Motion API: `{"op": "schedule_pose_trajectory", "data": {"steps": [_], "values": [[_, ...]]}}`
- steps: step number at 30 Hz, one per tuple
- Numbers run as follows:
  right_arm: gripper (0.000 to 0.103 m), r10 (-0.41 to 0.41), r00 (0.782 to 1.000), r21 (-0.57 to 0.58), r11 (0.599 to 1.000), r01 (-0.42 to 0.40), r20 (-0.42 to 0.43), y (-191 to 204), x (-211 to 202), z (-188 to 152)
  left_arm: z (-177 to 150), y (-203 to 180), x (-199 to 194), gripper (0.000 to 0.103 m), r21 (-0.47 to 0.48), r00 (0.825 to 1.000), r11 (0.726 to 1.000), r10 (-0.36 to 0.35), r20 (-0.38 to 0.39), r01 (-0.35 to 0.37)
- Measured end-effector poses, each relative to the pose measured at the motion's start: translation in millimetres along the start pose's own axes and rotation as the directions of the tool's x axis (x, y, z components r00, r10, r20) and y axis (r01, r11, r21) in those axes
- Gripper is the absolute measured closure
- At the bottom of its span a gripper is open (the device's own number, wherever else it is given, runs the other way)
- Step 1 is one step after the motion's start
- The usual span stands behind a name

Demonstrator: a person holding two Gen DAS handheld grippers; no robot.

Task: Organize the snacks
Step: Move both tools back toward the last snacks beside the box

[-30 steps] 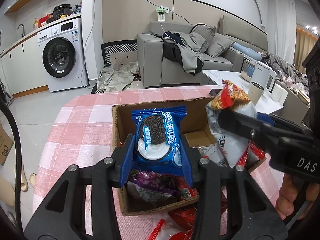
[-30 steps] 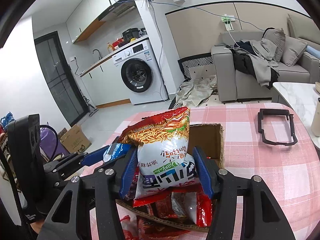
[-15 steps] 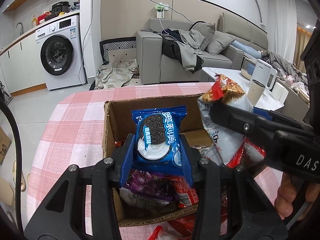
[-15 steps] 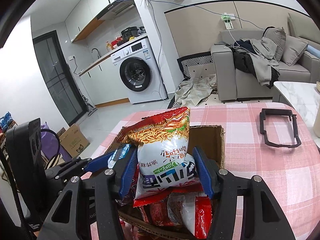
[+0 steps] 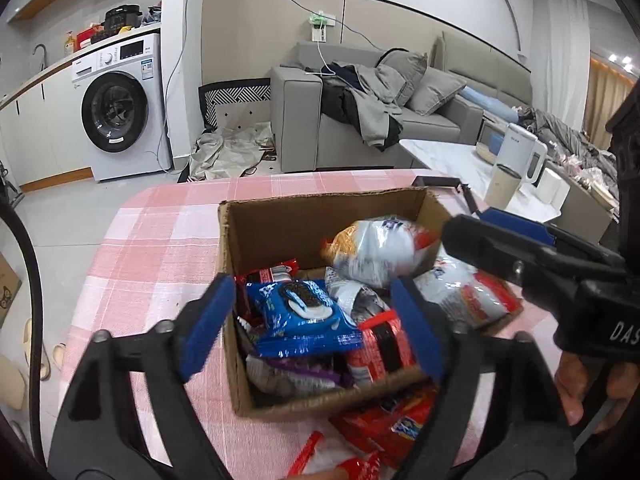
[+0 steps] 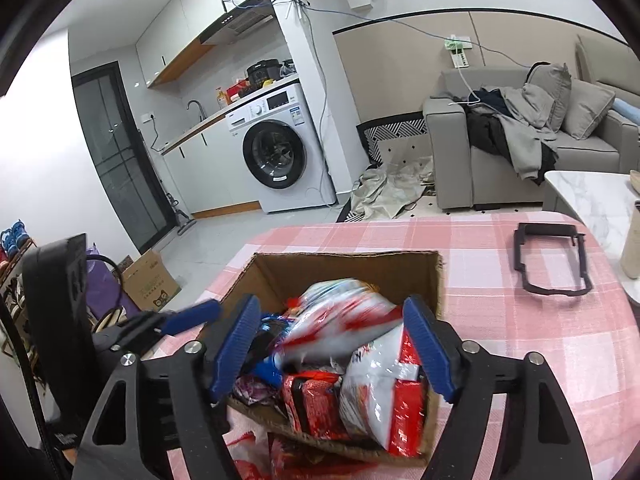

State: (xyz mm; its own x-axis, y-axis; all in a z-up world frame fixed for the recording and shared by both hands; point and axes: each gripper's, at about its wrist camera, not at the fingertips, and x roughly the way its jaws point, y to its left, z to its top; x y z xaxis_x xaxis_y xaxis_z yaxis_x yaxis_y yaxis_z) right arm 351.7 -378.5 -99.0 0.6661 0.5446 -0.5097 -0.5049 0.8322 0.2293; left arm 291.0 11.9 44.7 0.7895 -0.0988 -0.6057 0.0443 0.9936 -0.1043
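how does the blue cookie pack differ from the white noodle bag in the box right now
The cookie pack is blue, flat and sharp, lying still on other snacks; the noodle bag is white and orange, puffy and motion-blurred. The cookie pack sits nearer the left claw, the noodle bag farther back. Both are inside the cardboard box.

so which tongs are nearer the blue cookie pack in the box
Left. The left tongs hang open right above the blue cookie pack, framing it. The right tongs are open over the far side of the cardboard box, above the blurred noodle bag.
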Motion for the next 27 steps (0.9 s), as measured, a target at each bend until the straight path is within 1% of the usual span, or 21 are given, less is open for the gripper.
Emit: {"op": "schedule_pose_trajectory", "data": {"steps": [1, 3, 4, 5, 6, 11, 16, 20, 23, 27], "values": [[0.016, -0.003, 1.000, 0.002, 1.000, 0.003, 0.000, -0.6, -3.9, -1.4, -0.8, 0.2, -4.8, 0.020, 0.002, 1.000, 1.000, 0.006, 0.002, -0.006], [0.005, -0.004, 1.000, 0.012, 1.000, 0.004, -0.002, -3.0, -11.9, -5.6, -3.0, 0.5, -14.9, 0.013, 0.009, 1.000, 1.000, 0.021, 0.011, -0.021], [0.003, -0.005, 1.000, 0.017, 1.000, 0.005, -0.003, -3.6, -15.6, -7.7, -5.2, 2.1, -19.9, 0.011, 0.010, 1.000, 1.000, 0.019, 0.016, -0.019], [0.001, -0.001, 1.000, 0.021, 1.000, 0.001, -0.006, -4.1, -20.0, -10.9, -7.6, 1.4, -26.7, 0.004, 0.008, 1.000, 1.000, 0.018, 0.021, -0.018], [0.000, -0.001, 1.000, 0.022, 1.000, 0.001, -0.007, -3.8, -24.0, -13.6, -10.3, 1.1, -33.1, 0.001, 0.006, 0.999, 1.000, 0.021, 0.028, -0.022], [0.000, -0.022, 1.000, 0.030, 0.999, 0.023, -0.009, -3.7, -42.2, -27.6, -25.2, 4.5, -61.3, 0.001, 0.013, 0.998, 0.999, 0.038, 0.051, -0.039], [0.000, -0.027, 0.999, 0.037, 0.999, 0.028, -0.039, -0.2, -55.8, -44.7, -41.0, 6.0, -80.1, 0.001, -0.002, 0.998, 0.999, 0.045, 0.042, -0.045], [0.000, -0.053, 0.996, 0.051, 0.997, 0.057, -0.078, 1.8, -59.4, -57.8, -56.2, 9.2, -90.4, 0.001, -0.005, 0.998, 0.999, 0.055, 0.036, -0.054], [0.000, -0.075, 0.991, 0.066, 0.994, 0.082, -0.108, 1.7, -60.0, -68.3, -66.9, 8.9, -92.3, 0.001, 0.000, 0.998, 0.998, 0.061, 0.018, -0.061], [0.000, -0.081, 0.987, 0.067, 0.994, 0.091, -0.137, 2.9, -56.4, -79.5, -83.3, 12.0, -92.3, 0.001, 0.002, 0.998, 0.998, 0.064, -0.003, -0.064]]}}
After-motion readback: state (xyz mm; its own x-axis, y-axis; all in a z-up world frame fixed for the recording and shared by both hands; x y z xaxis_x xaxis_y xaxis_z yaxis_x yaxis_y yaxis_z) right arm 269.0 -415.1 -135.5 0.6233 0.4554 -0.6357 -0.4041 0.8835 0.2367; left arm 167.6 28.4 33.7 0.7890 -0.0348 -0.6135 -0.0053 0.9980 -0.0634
